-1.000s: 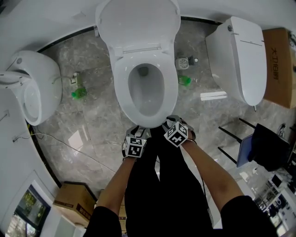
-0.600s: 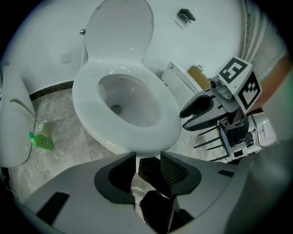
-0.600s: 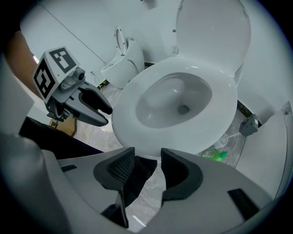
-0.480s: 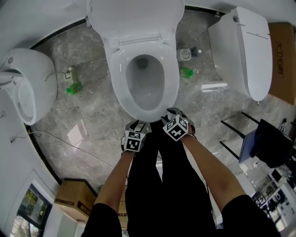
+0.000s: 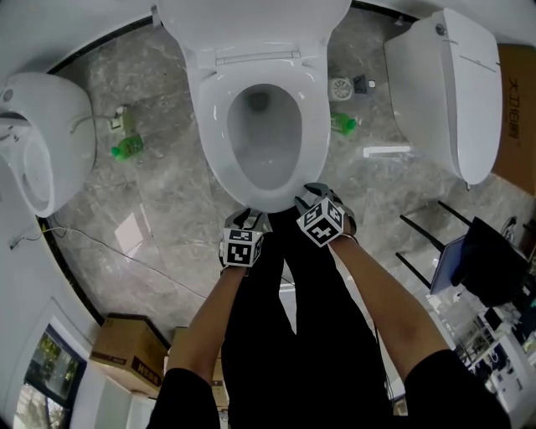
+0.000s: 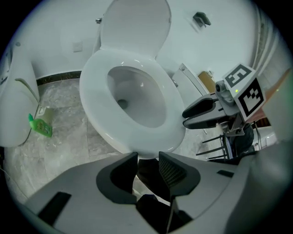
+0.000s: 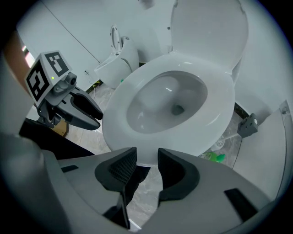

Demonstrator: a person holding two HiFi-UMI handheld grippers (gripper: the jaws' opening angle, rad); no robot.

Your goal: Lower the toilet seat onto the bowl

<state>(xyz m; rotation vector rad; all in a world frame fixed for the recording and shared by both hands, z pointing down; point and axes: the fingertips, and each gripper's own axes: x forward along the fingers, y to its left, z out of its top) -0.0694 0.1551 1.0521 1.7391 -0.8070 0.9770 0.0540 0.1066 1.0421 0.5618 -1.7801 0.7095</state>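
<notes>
You have three toilets before you: the middle one carries the toilet seat (image 5: 315,142), a second (image 5: 59,109) stands at the left edge of the floor (image 5: 167,201), and a third (image 5: 452,92), its cover shut, stands at the right edge. Two green bottles lie on the floor, one (image 5: 127,149) between the left toilet and the middle one, the other (image 5: 343,123) between the middle one and the right one. Two cardboard boxes show clearly, one (image 5: 126,356) at the floor's near left corner and one (image 5: 515,109) at its far right edge. You hold two grippers.

The floor is glossy grey marbled stone. A dark strip runs along its far edge under a curved white wall (image 5: 50,33), and a thin cable (image 5: 109,251) trails across the left side.

The seat is a smooth, shiny white oval ring. It lies flat on the bowl (image 5: 264,159), while the lid (image 5: 251,21) stands up behind it.

Your left gripper (image 6: 147,159) sits just before the seat's front rim, its jaws apart and closing with nothing between them. Your right gripper (image 7: 147,155) is beside it at the same rim, its jaws likewise apart, closing and empty. Neither gripper is visibly touching the seat.
</notes>
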